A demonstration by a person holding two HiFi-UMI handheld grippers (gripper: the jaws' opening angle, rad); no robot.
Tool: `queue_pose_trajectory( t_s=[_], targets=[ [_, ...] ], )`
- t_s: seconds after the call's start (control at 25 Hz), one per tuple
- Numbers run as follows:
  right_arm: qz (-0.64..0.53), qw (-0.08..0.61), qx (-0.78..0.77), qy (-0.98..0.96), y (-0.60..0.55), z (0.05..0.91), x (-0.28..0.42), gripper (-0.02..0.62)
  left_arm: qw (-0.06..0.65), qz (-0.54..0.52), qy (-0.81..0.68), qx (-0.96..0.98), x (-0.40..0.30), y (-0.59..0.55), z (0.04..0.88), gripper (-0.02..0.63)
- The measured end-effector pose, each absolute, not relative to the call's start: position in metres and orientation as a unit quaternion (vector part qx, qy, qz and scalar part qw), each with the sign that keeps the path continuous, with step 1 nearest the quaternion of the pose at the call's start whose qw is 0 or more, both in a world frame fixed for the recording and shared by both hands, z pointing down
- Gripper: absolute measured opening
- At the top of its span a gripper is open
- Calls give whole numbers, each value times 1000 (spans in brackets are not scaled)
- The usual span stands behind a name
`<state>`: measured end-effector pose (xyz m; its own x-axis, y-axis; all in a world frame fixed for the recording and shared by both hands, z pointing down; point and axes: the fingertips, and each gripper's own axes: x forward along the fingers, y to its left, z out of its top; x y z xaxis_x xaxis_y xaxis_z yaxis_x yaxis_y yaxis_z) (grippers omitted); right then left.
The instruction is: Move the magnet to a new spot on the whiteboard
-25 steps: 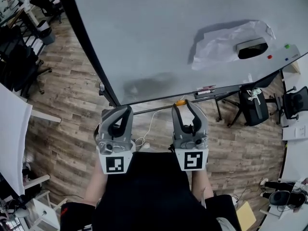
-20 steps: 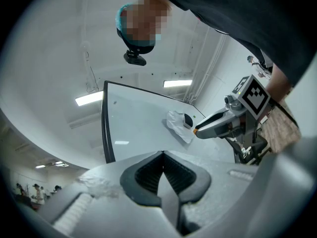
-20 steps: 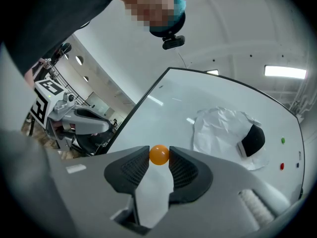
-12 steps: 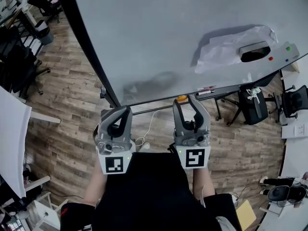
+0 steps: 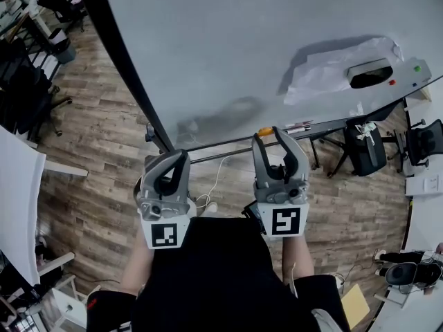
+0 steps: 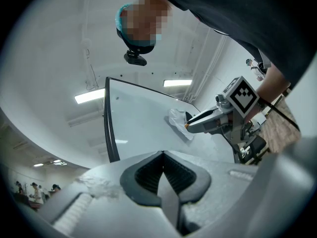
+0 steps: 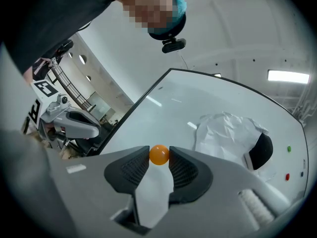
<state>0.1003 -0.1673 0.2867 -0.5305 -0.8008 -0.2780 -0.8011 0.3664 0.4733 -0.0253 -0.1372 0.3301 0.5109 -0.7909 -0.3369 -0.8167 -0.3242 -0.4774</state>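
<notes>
- R gripper (image 5: pixel 269 135): jaws part-open, pads pinched on the small orange magnet (image 7: pixel 159 154), one pad each side.
- L gripper (image 6: pixel 162 155): jaws together, nothing betw. them; held low, left of R gripper.
- Magnet sits at R gripper's tips, near the whiteboard's (image 5: pixel 242 40) near edge, by the marker tray (image 5: pixel 299 126); contact w/ board can't be told.
- R gripper view only: the pads' grip on the magnet; head view shows just an orange speck.
- Head view only: wood floor (image 5: pixel 97 185), office chair (image 5: pixel 363 151).
- Far right on board: crumpled white sheet (image 5: pixel 325 71), black eraser (image 5: pixel 370 73), green dot (image 5: pixel 416 68), red dot (image 5: pixel 392 82).
</notes>
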Motion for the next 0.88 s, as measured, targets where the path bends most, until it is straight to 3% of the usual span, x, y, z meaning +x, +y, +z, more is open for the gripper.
queue_pose_trajectory(
  t_s=[0.88],
  targets=[
    [327, 22, -460, 826, -186, 248, 73, 126, 300, 21, 506, -809, -40, -146, 332, 2]
  ],
)
